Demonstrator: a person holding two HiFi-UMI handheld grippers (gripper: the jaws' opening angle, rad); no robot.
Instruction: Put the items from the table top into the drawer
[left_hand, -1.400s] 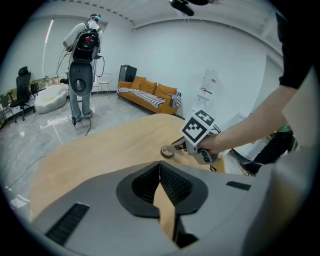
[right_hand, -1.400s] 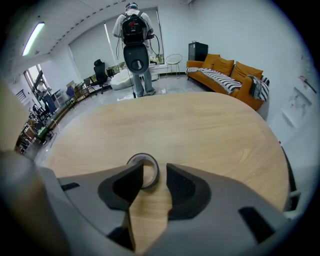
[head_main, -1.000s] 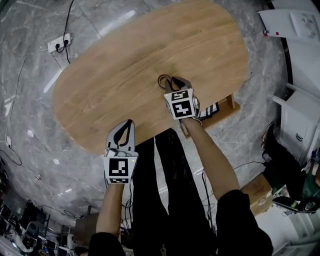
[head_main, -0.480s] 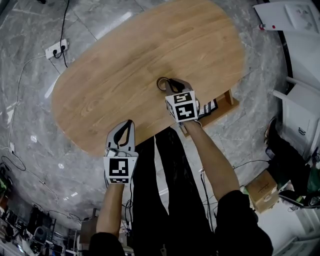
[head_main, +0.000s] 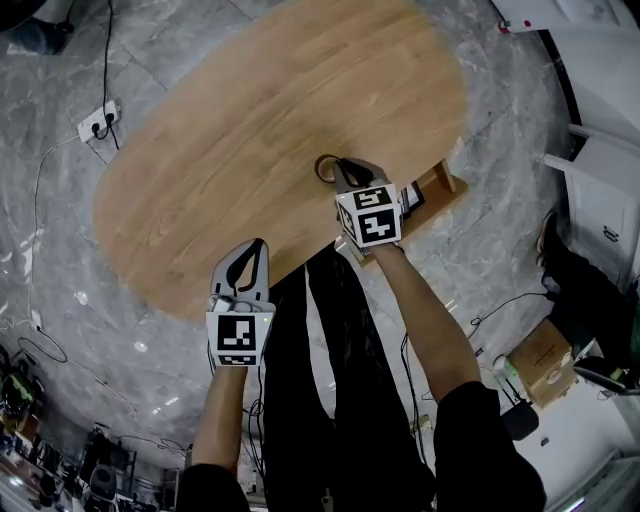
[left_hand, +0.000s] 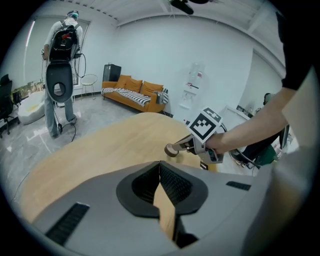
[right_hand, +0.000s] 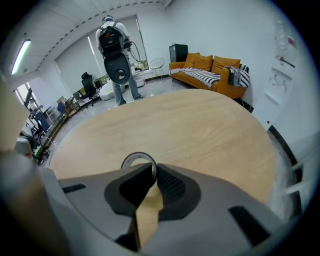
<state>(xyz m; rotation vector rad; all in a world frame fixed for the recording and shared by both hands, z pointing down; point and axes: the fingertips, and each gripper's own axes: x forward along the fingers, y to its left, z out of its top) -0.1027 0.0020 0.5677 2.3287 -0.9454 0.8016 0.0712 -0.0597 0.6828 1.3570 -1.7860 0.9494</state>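
While in right claw (right_hand: 153, 173), tape roll (right_hand: 130, 160)

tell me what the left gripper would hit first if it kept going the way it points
The left gripper tilts down over the near edge, so most likely the wooden table top just beyond its closed tips; depth is hard to judge.

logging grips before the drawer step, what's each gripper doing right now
Left gripper: closed, empty.
Right gripper: fingers have just been closing, now holding the tape roll.
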